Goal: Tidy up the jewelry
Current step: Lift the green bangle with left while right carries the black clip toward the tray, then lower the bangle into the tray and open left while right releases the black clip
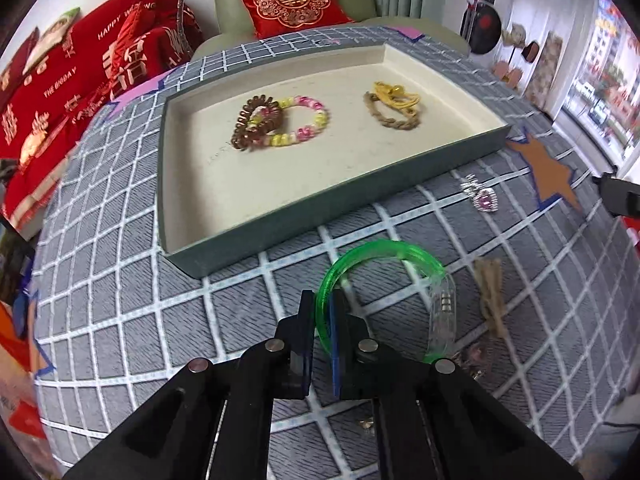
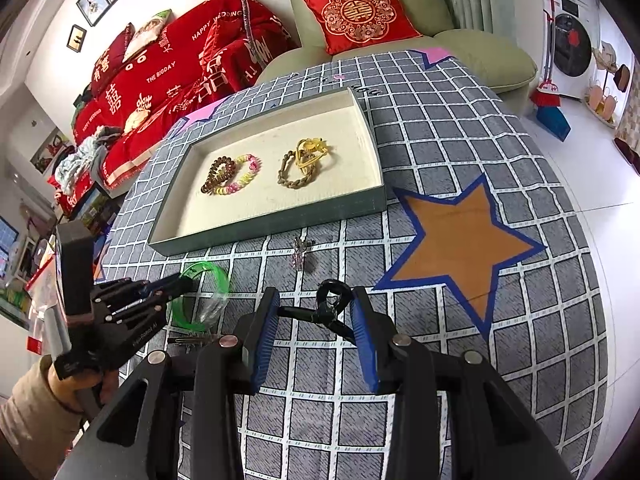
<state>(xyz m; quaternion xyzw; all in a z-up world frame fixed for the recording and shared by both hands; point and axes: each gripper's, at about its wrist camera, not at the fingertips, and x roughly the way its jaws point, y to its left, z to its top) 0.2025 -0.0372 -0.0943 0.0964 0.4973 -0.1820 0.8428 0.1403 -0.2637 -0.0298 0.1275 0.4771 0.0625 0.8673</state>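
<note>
A shallow grey-green tray [image 1: 320,200] with a cream floor sits on the checked cloth; it also shows in the right wrist view [image 2: 280,220]. In it lie a brown coil band [image 1: 252,124], a pink-yellow bead bracelet [image 1: 304,124], a brown braided chain [image 1: 394,118] and a yellow cord piece [image 1: 394,94]. My left gripper [image 1: 323,300] is shut on a green plastic bangle [image 1: 384,256], just in front of the tray; the bangle also shows in the right wrist view [image 2: 216,276]. My right gripper [image 2: 316,300] is open around a black hair tie [image 2: 332,304] on the cloth.
A pink heart pendant with a silver chain [image 1: 484,198] lies right of the bangle, seen small in the right wrist view [image 2: 299,256]. A tan twine piece [image 1: 490,292] lies near it. An orange star patch [image 2: 460,240] marks the cloth. A green armchair [image 2: 400,8] stands behind.
</note>
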